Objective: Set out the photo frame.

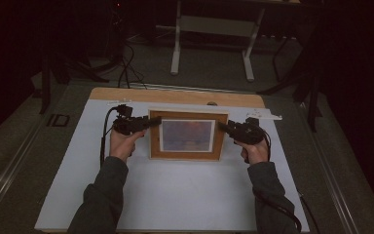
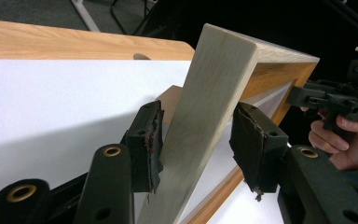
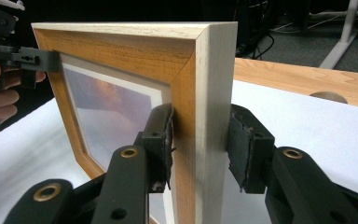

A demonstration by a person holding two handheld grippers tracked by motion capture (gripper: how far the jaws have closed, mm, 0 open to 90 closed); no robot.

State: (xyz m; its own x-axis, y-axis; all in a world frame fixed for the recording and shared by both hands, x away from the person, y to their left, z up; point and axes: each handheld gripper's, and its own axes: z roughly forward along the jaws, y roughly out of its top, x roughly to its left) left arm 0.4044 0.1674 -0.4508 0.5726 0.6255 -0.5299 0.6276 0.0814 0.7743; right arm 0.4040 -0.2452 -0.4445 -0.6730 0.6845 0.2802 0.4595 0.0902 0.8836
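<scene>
Picture frame (image 1: 187, 135) sits mid-table on the white sheet (image 1: 175, 195), wooden with a pale outer edge and a white mat around a blurry orange-purple print. It's tilted up rather than lying flat: in both gripper views its face stands close to upright.

Left gripper (image 1: 151, 122) is on the frame's 9 o'clock side. Its jaws straddle the pale side rail (image 2: 205, 116); one pad looks to be touching, but there's a visible gap at the other one, so I'd call that loose, not a real pinch. Right gripper (image 1: 222, 126) is at 3 o'clock, jaws around the opposite rail (image 3: 209, 116). The front pad is on the wood, the back pad looks just off or barely touching, hard to say for sure.

Progress-wise, my guess is the frame is already raised and propped between the two grippers, and what's left is either letting it stand on its own or carrying it off somewhere. With the left side that slack, I'd say it's closer to a release than a lift.

Writing: none I can read. No brand on the frame, nothing legible on the grippers. Small white bracket (image 1: 268, 116) at about 2 o'clock, no label visible either.
</scene>
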